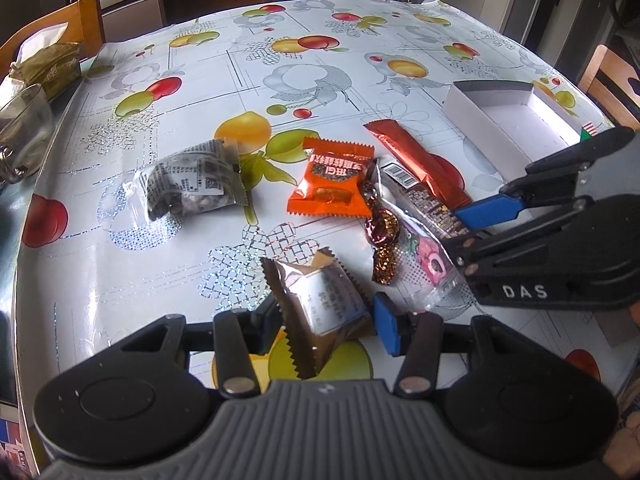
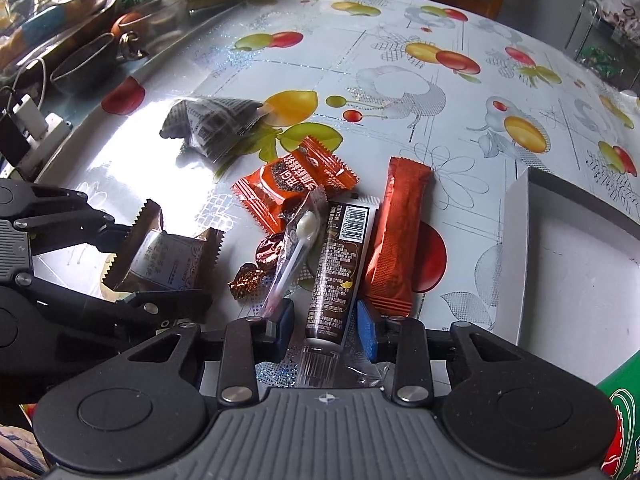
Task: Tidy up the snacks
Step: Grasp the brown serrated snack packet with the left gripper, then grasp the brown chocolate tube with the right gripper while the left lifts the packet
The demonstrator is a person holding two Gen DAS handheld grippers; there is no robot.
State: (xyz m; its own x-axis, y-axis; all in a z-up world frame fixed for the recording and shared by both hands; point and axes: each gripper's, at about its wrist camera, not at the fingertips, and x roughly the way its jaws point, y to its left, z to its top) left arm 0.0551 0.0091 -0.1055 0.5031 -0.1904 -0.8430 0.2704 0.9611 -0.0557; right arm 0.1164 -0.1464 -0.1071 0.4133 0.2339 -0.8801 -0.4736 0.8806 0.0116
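Left hand-held gripper clenched on brown foil-wrapped cake packet, held low over bench. Right hand-held gripper straddling dark brown printed tube sachet, grip uncertain. White open cardboard box holding nothing visible; orange snack packet and copper stick sachet unsorted. Judged early stage.

Snacks clustered mid-table: brown pastry pack, orange pack, red-orange stick, brown bar, foil candies, clear bag apart; white box open.

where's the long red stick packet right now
The red stick packet lies flat on the table, between the dark brown tube and the white box, right of centre in the right wrist view.
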